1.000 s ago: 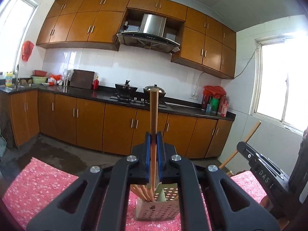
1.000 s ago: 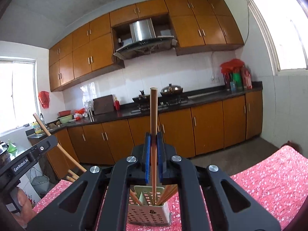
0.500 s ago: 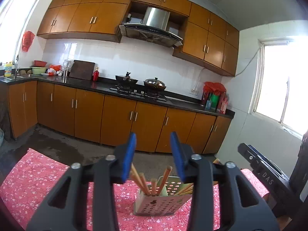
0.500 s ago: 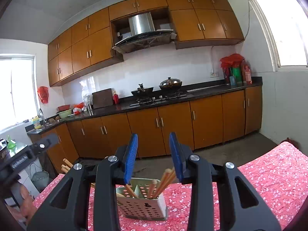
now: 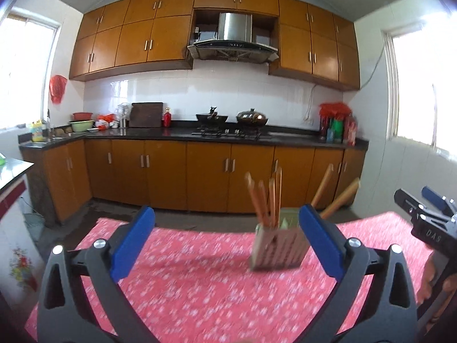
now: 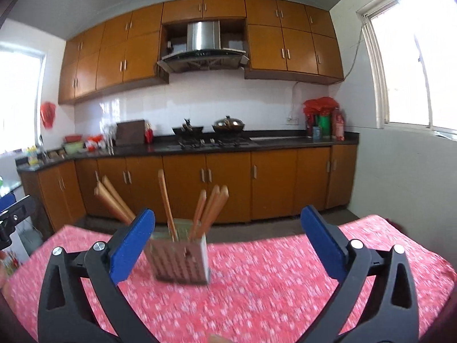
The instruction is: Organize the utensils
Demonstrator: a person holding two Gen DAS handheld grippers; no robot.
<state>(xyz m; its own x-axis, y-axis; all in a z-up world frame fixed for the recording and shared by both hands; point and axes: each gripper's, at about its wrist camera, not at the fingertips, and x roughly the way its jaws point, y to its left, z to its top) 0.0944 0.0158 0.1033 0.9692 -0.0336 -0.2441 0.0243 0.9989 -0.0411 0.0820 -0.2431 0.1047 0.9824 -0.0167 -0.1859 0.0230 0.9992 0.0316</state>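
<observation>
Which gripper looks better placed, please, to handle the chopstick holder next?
Right, marginally: the chopstick holder sits nearer the right gripper's open jaws, while the left gripper sees it off beside one finger. Both are empty.

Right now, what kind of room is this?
A home kitchen, most likely: a range hood over a gas stove with pots, wooden cabinets above and below a dark countertop.

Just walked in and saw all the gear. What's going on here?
A person is sorting wooden chopsticks into a perforated holder on a table with a red floral cloth, using a handheld gripper in each hand. The left gripper and right gripper have both just been opening and now stand wide with nothing between the jaws. The chopsticks lean at various angles in the holder.
</observation>
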